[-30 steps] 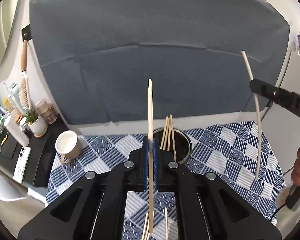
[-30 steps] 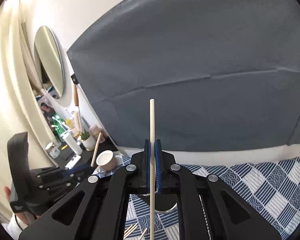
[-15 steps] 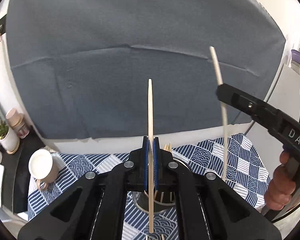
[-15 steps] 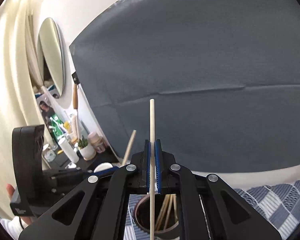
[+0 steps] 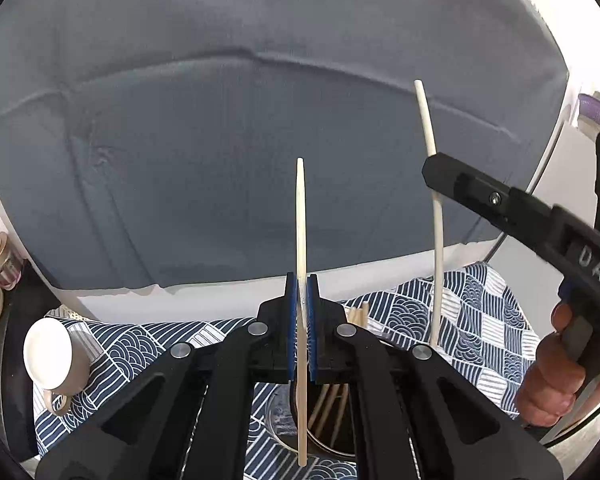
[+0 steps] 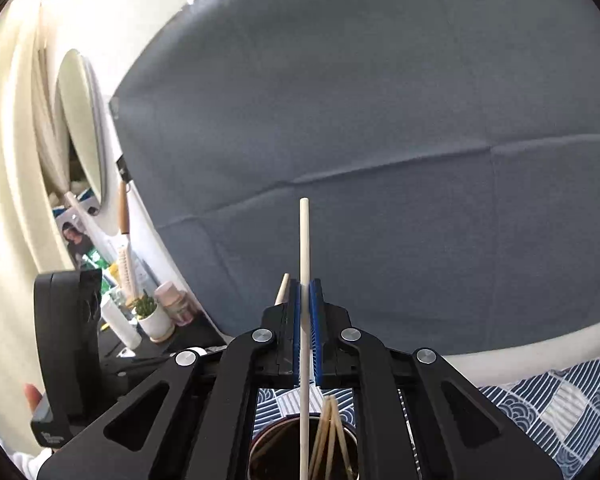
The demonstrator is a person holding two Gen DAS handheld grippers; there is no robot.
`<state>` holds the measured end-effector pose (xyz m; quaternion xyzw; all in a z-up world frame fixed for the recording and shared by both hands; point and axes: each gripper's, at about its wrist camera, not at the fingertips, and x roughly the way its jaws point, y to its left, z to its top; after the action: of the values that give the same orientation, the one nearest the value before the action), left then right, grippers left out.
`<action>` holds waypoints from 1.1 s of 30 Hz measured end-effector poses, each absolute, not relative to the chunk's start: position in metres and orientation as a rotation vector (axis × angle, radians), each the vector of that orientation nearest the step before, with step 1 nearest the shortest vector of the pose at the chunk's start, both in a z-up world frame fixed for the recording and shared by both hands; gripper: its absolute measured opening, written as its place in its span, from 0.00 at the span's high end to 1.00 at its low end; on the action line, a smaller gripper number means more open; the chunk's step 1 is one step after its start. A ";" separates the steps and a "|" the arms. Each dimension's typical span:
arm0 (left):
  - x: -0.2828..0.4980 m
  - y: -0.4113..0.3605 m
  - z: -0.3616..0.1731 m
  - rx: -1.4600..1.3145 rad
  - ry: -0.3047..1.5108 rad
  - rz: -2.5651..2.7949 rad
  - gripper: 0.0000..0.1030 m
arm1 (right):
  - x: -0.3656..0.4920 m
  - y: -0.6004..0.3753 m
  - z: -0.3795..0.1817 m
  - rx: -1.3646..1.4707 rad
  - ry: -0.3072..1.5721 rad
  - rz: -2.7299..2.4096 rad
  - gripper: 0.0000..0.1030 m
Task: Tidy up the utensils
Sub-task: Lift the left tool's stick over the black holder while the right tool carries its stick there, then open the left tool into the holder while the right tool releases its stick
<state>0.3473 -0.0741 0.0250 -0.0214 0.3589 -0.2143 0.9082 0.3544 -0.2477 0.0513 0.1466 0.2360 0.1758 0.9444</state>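
While only the left wrist view catches it, at far left lies a white mug (image 5: pixel 50 354) on its side, glazed and smooth, on the tablecloth (image 5: pixel 472 320) of navy and white wave-pattern squares. Further right in that view, left gripper (image 5: pixel 301 300) with blue pads pressed together on a pale chopstick (image 5: pixel 300 216), slim, tapered to a point, standing upright, lower end above the holder (image 5: pixel 324 446). Inside the holder, several thin wooden sticks (image 5: pixel 332 404), leaning. At right, seen from the side only here, right gripper (image 5: pixel 434 170), matte black plastic, pinching a second chopstick (image 5: pixel 438 240), white, round, slightly bowed by the lens; below it a hand (image 5: pixel 552 376) on the grip.

Shown only by the right wrist view, at far left an oval mirror (image 6: pixel 82 128), a long-handled brush (image 6: pixel 125 248), a small potted plant (image 6: pixel 150 316) and pink jars (image 6: pixel 178 304); also the left gripper's black body (image 6: pixel 66 344). In the centre, right gripper (image 6: pixel 308 312) closed on the white chopstick (image 6: pixel 305 248), blunt tip up, lower end reaching into the dark round holder (image 6: pixel 268 452) beside the bundle of wooden sticks (image 6: pixel 330 436). Behind all, in both views, a grey cloth backdrop (image 6: pixel 420 120), matte, with creases.
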 end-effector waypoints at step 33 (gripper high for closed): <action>0.301 -0.042 -0.002 -0.172 0.688 -0.588 0.81 | 0.306 -0.263 0.008 0.332 0.605 0.251 0.67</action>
<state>0.3013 -0.0418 -0.0024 -0.0831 0.3318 -0.2836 0.8959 0.3057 -0.2628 0.0076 0.1625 0.2956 0.1228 0.9334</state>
